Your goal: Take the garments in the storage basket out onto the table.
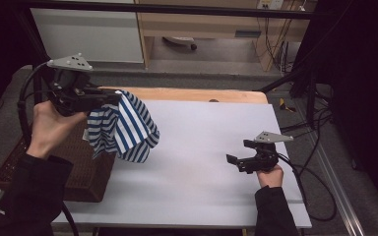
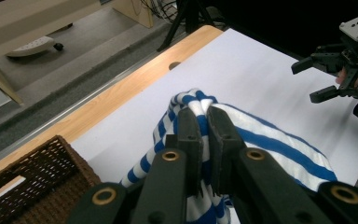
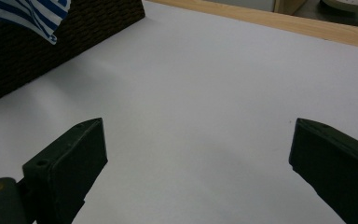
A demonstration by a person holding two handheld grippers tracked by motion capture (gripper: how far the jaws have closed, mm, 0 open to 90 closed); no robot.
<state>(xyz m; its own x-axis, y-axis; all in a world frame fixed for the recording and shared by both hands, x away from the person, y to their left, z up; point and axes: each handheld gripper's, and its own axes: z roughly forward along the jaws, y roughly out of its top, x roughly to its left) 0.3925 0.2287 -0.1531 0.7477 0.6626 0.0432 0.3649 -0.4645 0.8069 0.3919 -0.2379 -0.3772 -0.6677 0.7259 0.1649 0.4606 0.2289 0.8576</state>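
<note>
Cloth in mid-carry: the left gripper (image 1: pixel 109 98) is clenched on a blue-and-white striped cloth (image 1: pixel 125 128), which hangs above the white table (image 1: pixel 202 147) just beside the wicker basket (image 1: pixel 86 172) — likely taken out for laying flat. The right gripper (image 1: pixel 238 162) waits with jaws wide, empty — next, probably, it takes a free corner. No readable writing anywhere.

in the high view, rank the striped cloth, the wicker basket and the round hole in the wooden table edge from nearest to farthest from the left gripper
1. striped cloth: pinched in the jaws of the left gripper, hanging just right of it.
2. wicker basket: below the gripper, at the table's left edge.
3. round hole: farthest, well to the right on the wooden strip along the table's far edge.
</note>
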